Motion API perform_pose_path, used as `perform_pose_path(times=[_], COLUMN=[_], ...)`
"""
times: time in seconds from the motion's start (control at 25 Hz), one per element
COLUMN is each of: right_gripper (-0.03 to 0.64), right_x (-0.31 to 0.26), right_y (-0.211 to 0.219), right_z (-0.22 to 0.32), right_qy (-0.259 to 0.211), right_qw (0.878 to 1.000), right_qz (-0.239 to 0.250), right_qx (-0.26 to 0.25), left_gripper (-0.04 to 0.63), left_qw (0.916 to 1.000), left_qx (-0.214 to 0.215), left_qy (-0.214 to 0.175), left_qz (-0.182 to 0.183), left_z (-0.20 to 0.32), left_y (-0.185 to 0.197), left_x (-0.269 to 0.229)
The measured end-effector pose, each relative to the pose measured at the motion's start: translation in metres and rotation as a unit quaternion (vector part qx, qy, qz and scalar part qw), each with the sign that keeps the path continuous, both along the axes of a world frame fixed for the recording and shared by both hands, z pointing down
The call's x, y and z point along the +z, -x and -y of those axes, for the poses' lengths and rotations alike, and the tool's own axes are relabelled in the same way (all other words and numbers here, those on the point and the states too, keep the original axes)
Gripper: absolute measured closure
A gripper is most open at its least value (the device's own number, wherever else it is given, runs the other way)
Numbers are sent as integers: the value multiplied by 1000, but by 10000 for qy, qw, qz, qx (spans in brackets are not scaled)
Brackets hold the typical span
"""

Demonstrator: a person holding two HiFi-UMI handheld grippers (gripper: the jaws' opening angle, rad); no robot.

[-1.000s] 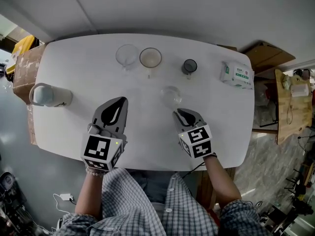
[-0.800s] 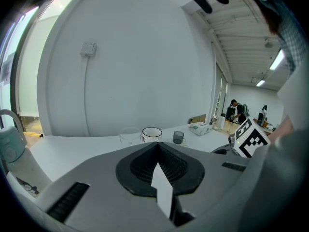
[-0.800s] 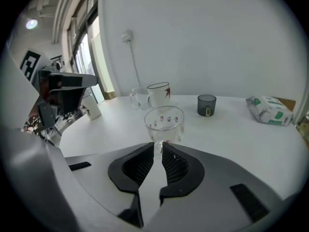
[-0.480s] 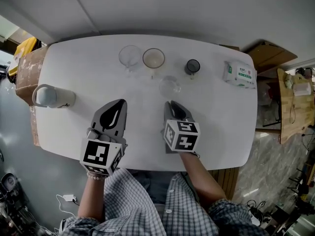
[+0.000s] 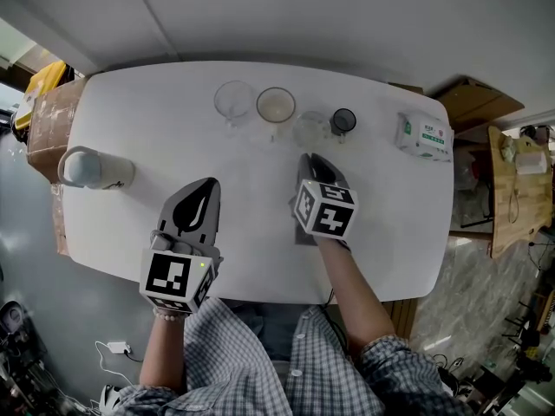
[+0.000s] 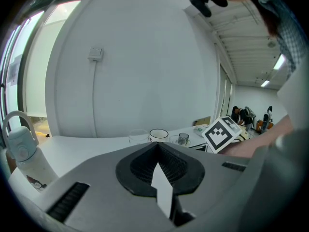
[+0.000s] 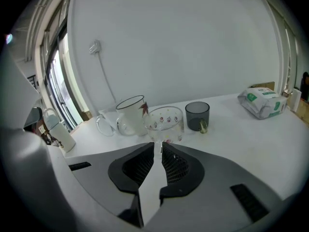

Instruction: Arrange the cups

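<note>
Jaws of our right gripper (image 7: 157, 145) are pinching what looks like the handle of the clear dotted glass cup (image 7: 164, 122), between the white leaf-printed mug (image 7: 131, 114) and the smoky grey cup (image 7: 197, 115) — we are wanting it level with that row before releasing; our left gripper (image 6: 158, 143) is idling, closed and empty.

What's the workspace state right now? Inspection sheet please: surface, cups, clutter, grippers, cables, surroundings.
Surface: white table, no spills visible.
Job's things: four cups in a row at the far side: clear mug, white cup, patterned glass cup, dark cup.
Clutter: handled bottle at the left end; tissue pack at the right end.
Grippers: left gripper shut, nothing between its jaws; right gripper shut on the patterned glass cup's near side.
Cables: wall cable behind the table; nothing seen on the table.
Surroundings: cardboard box left, wooden stand right.
</note>
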State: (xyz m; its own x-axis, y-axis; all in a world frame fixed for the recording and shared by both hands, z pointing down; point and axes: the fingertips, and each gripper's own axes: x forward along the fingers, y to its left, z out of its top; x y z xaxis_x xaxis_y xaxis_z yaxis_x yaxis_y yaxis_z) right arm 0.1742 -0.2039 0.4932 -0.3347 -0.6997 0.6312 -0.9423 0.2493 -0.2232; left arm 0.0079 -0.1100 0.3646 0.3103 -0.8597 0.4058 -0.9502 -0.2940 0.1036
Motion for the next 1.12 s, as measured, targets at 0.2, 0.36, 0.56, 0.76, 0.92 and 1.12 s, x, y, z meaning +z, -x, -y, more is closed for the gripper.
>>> perform_pose_path(times=[0.2,0.36,0.56,0.76,0.92,1.12], right_gripper=[555,555,554,515,517,517], right_x=[0,0,-2,-22,-11,4], right_y=[3,3,8,-26,-65,-65], right_z=[24,35,33,26,39,51], right_qy=[-15,-87,-50,-426,-469,-429], right_qw=[9995,9992,9978,9959,9878,9820], right_qz=[-115,-191,-123,-585,-1442,-1743], right_qx=[-281,-351,-645,-537,-350,-582], left_gripper=[584,584,584,584,584,584], left_qw=[10000,10000,9999,9999,9999,9999], left_qx=[-71,-89,-57,-77,-61,-23], left_qy=[-53,31,78,-28,-41,-45], left_qz=[-33,-32,-58,-74,-101,-102], left_z=[0,-2,-2,2,5,5], left_y=[3,6,4,4,3,-1], left_x=[-1,4,5,1,0,0])
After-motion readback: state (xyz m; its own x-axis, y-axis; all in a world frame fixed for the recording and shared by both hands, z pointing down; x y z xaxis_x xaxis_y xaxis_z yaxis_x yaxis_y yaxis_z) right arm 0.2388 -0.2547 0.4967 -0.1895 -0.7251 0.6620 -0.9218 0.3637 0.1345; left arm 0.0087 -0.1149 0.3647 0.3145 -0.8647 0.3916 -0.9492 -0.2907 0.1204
